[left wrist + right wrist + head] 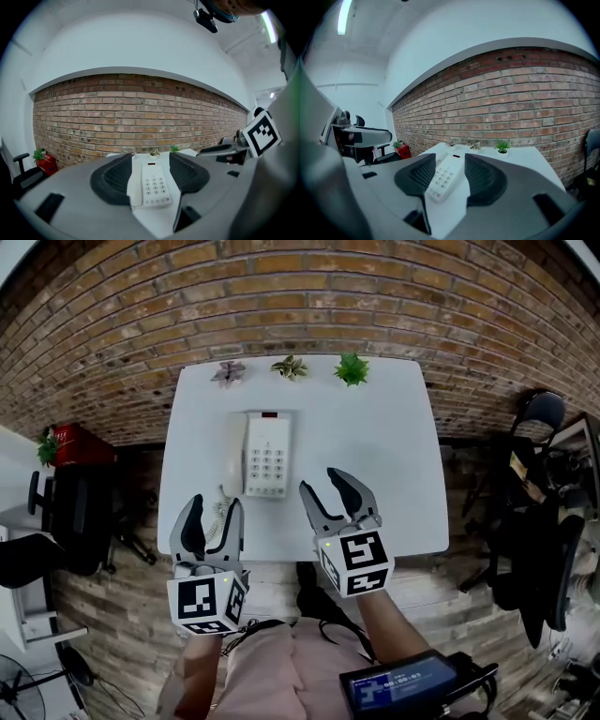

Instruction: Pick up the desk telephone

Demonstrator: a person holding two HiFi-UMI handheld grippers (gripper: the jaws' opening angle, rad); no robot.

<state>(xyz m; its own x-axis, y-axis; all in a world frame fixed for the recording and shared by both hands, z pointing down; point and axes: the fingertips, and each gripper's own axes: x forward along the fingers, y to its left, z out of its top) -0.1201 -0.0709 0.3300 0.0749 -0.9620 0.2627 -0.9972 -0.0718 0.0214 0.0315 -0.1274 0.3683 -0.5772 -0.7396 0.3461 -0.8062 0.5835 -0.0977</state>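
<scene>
At the top of the head view, a red-brown brick wall [300,296] runs behind a white rectangular tabletop [375,456]. Left of the tabletop's middle lies the white plastic desk telephone [265,456], its handset cradled on its left side and its keypad facing up. Below it, at the tabletop's lower edge, the left gripper [214,505] and right gripper [319,481] hover clear of the telephone, each with jaws moderately open and empty. Three small potted plants [290,367] line the upper edge.

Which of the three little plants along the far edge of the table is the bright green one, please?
The rightmost plant; the middle plant is pale yellowish-green, the left plant dull greyish-purple.
</scene>
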